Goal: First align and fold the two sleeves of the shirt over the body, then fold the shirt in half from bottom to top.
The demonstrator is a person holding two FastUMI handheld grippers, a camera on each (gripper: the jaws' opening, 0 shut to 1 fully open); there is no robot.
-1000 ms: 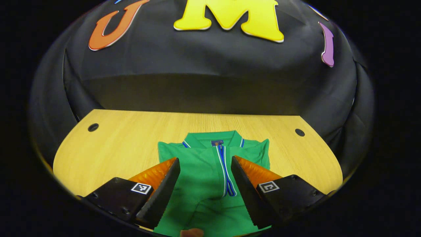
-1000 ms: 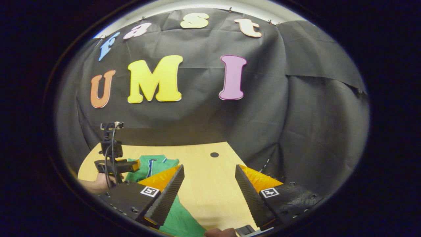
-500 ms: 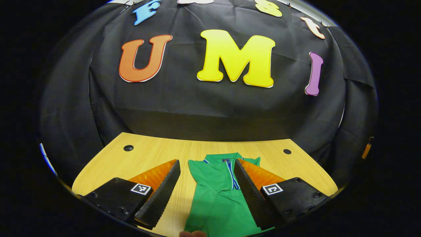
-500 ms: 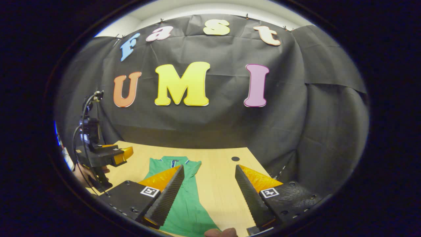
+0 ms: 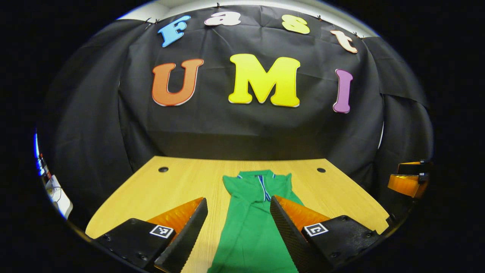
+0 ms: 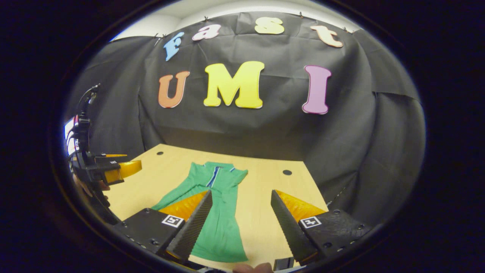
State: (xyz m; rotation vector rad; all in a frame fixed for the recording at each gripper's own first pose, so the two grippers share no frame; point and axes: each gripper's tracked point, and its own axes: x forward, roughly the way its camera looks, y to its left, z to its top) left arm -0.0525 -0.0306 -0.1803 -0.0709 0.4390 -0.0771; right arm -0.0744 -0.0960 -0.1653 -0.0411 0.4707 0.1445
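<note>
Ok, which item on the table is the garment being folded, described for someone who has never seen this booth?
Start at the light wooden table in front of the black cloth wall. Lying flat along its middle is the green short-sleeved shirt, collar toward the wall. It is the only fabric item there, marked by a blue-and-white striped placket below the collar.

Both gripper views look from the table's (image 5: 178,185) near edge toward the back wall, sharing the shirt (image 5: 252,227).
</note>
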